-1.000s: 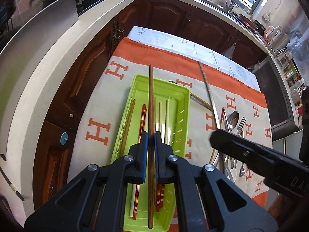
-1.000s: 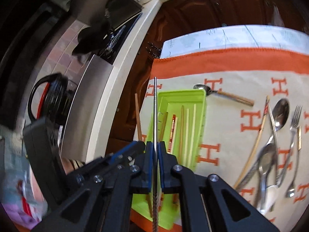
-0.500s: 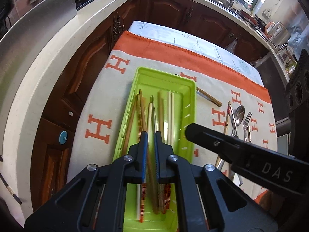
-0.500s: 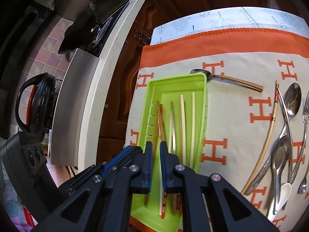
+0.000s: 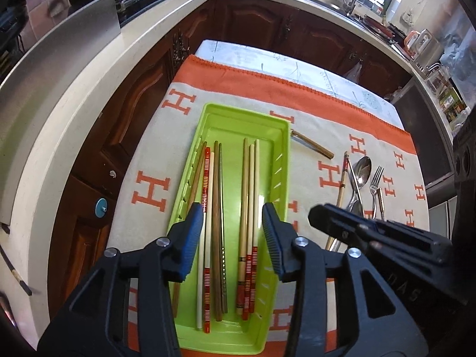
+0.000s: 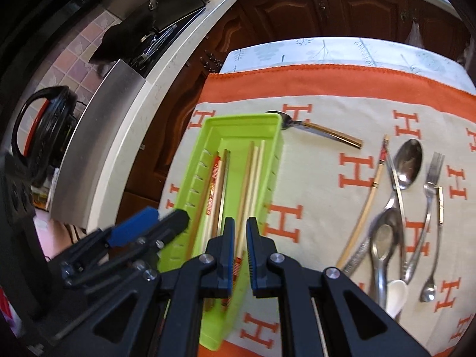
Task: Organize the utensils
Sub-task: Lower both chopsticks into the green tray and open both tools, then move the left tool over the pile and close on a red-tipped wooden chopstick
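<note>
A lime green tray [image 5: 247, 110] [image 6: 244, 117] lies on the H-patterned cloth and holds several chopsticks [image 5: 250, 184] [image 6: 253, 172] side by side. My left gripper [image 5: 233, 211] hovers over the tray's near half, wide open and holding nothing. It also shows at the left of the right wrist view [image 6: 165, 217]. My right gripper [image 6: 240, 226] hangs over the tray's near right edge, its jaws parted by a narrow gap with nothing between them. One of its fingers [image 5: 342, 223] reaches in from the right. A loose chopstick [image 6: 369, 193] lies on the cloth.
Right of the tray lie a gold-handled spoon [image 6: 321, 129], a steel spoon [image 6: 410, 160], a fork [image 6: 431, 178], a deep spoon [image 6: 383, 238] and a white spoon [image 6: 395, 294]. A pale countertop [image 5: 89, 95] and dark cabinets border the table's left. A black kettle [image 6: 44, 136] stands there.
A second ago the left gripper held a brown chopstick and the right a metal one. Both chopsticks now lie in the tray; the left jaws have spread wide, the right only slightly.
</note>
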`<state>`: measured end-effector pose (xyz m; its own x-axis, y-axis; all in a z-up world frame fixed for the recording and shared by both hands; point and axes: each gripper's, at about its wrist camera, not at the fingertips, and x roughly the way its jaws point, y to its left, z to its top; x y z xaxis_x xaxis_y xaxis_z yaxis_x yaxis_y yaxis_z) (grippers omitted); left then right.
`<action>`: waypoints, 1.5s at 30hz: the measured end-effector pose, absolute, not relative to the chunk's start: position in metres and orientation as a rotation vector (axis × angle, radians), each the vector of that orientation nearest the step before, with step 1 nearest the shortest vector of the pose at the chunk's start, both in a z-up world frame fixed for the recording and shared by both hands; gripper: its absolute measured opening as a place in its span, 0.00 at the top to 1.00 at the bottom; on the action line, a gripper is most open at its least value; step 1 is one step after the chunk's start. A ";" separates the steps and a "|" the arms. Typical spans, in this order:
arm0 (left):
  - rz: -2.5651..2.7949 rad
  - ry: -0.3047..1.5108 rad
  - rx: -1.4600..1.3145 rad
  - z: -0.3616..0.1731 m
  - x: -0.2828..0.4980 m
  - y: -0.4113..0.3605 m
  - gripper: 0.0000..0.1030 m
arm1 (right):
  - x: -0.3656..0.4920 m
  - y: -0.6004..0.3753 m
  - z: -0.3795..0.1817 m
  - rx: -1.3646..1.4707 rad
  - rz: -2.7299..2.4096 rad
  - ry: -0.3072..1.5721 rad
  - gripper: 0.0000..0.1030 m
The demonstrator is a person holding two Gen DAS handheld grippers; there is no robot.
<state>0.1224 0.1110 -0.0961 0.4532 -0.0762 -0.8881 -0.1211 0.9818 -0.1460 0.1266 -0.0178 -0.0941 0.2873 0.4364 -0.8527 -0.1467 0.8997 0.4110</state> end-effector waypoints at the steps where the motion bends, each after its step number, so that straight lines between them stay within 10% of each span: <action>1: 0.028 1.098 -0.196 -0.094 0.121 0.109 0.63 | 0.123 -0.021 -0.093 0.265 0.394 1.216 0.91; 45: -0.194 1.253 -0.141 -0.168 0.140 -0.030 0.63 | 0.089 -0.198 -0.137 0.347 0.160 1.197 0.91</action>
<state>0.1397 -0.0301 -0.1676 0.2991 -0.2224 -0.9279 0.0686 0.9750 -0.2115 0.0892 -0.1980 -0.1374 0.3620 0.3029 -0.8816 0.0609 0.9360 0.3466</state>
